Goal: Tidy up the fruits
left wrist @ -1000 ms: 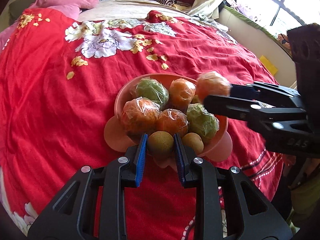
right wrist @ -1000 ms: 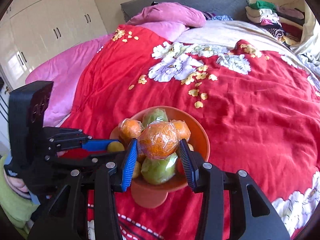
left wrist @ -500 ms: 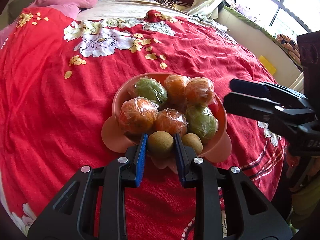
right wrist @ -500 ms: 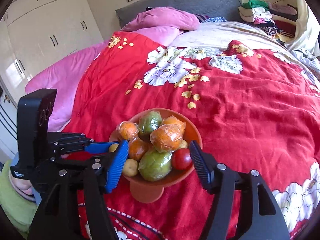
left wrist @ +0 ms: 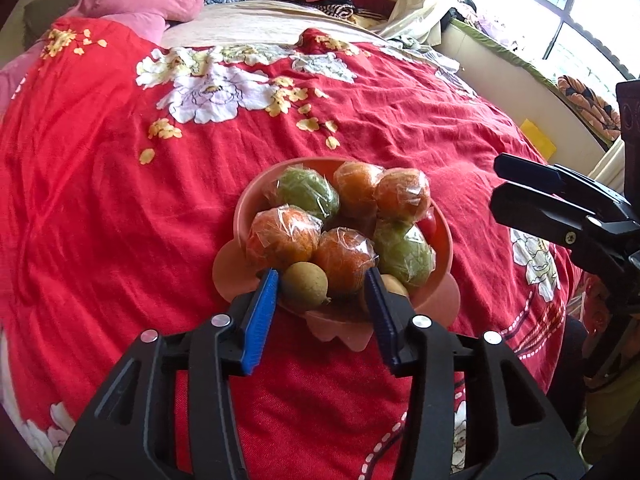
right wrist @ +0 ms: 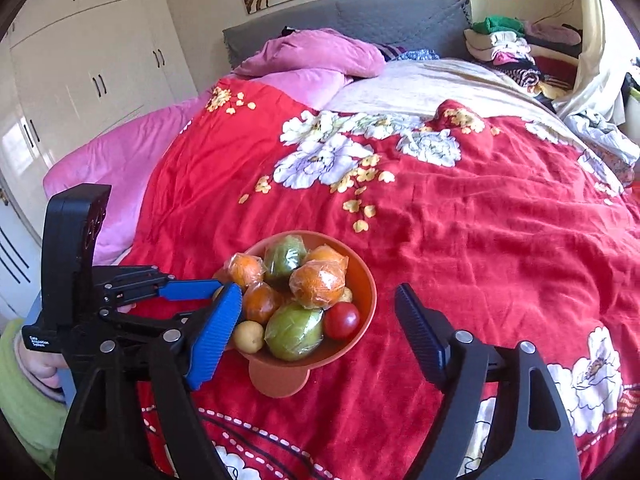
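Left gripper (left wrist: 320, 276): jaws just opened, astride brown fruit (left wrist: 305, 285), not pressing.
Right gripper (right wrist: 318, 294): jaws just widened, empty.
Risk: heaped bowl (left wrist: 444, 236); a nudge rolls fruit onto bedspread (left wrist: 120, 200).

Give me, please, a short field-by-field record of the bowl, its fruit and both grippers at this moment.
surface: red floral bedspread
bowl: orange, footed, on the bedspread
wrapped fruit: four orange, two green, piled in the bowl
unwrapped fruit: red tomato, two small yellow-brown fruits, one at the near rim
left gripper: jaws just opened; small fruit between them, unpressed
right gripper: jaws just opened wide, empty, short of the bowl
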A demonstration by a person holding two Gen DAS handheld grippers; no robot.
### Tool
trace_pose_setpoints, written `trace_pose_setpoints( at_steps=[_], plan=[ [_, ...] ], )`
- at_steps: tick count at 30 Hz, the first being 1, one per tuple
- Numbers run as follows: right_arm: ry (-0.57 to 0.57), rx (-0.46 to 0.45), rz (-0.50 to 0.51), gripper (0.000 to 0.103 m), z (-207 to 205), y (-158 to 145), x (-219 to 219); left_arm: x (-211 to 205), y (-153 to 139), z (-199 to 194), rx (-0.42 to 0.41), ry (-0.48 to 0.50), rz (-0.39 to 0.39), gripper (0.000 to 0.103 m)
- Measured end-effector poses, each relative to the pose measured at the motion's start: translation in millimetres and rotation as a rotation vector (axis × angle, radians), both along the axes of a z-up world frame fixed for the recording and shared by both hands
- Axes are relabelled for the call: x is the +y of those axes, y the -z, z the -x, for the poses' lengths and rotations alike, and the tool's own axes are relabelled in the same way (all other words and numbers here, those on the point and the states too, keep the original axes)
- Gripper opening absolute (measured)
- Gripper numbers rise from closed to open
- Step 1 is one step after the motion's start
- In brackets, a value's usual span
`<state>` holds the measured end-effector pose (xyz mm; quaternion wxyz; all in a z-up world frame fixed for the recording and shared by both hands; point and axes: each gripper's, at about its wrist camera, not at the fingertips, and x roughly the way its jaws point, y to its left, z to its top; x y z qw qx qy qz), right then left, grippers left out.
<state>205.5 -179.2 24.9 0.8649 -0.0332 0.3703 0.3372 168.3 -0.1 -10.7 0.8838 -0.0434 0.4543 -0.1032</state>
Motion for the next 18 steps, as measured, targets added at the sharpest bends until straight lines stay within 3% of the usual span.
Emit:
trace_pose_setpoints(
  at_steps=[6, 11, 18],
  plan=[
    [0.021, -0.059, -0.009, 0.093, 11, -16, -5, 0, -11, 6, -0.027, -0.012, 0.0, 0.044],
    [0.053, -0.101, -0.025, 0.095, 18, -30, -12, -2, -24, 15, -0.055, -0.021, -0.006, 0.05],
    [0.073, -0.156, -0.034, 0.098, 33, -47, -18, 2, -38, 25, -0.089, -0.07, -0.022, 0.074]
  ],
)
